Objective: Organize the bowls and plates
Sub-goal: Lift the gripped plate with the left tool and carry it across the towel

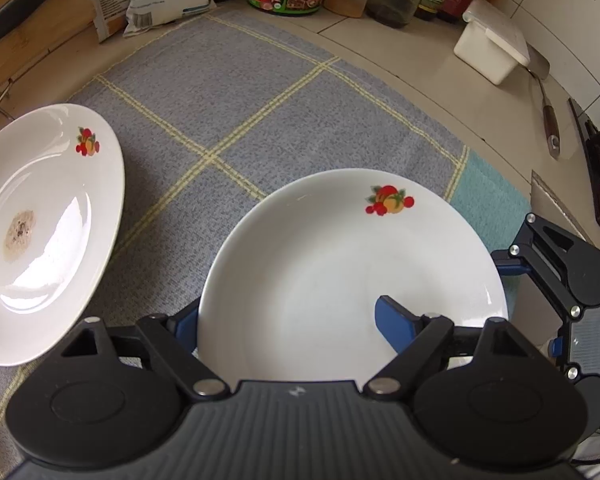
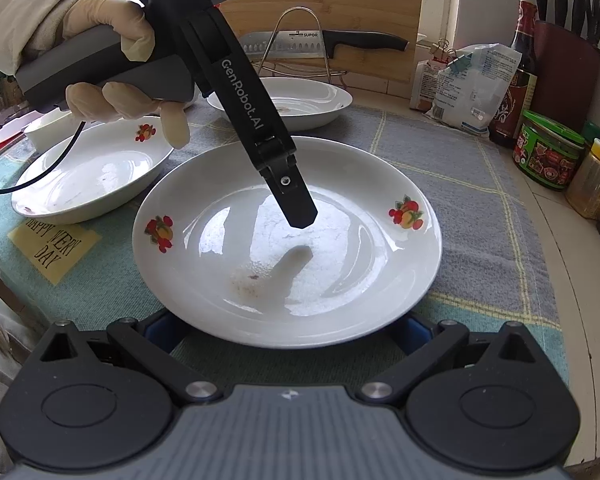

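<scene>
In the left wrist view, a stained plate (image 1: 40,232) lies on the checked cloth (image 1: 260,112), to the left of the center plate (image 1: 340,280). The left gripper (image 1: 288,320) has its jaws wide apart. One blue finger (image 1: 392,328) is over the center plate's inside and the other is outside its left rim, so the rim stands between them, not clamped. To the right of this plate, the right gripper (image 1: 540,280) is at its edge; I cannot tell whether its fingers are apart or closed on the rim.
</scene>
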Motion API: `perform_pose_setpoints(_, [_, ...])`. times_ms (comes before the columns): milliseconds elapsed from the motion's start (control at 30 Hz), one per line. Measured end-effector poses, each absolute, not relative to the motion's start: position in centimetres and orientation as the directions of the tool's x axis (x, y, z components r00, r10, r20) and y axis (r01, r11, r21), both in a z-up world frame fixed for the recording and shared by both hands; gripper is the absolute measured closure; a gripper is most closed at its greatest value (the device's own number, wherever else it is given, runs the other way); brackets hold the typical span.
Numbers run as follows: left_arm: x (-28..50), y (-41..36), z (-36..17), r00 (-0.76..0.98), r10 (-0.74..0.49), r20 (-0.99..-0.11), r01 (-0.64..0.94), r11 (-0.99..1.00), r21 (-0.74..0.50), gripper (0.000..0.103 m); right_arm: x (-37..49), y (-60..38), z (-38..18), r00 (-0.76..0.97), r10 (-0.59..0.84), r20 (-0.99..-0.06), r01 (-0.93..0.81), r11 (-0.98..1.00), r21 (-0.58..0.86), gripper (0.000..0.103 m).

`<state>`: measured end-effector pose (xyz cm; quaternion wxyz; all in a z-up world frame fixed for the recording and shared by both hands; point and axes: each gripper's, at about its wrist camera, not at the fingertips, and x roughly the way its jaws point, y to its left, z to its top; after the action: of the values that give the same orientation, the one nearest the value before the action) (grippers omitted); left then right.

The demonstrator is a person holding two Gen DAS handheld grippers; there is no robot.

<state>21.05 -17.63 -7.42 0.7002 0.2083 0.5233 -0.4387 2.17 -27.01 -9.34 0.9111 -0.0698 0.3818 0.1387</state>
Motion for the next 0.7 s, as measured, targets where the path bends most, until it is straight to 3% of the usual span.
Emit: perform_pose_setpoints(700, [21.02,-17.44,-7.34,0.071,-0.397,-0.915,0.834,0.526,-0.164,0.021,2.44,-27.03,-9.11,0.655,0.203,-0.727,-0.328,0.944,-0.032,0.0])
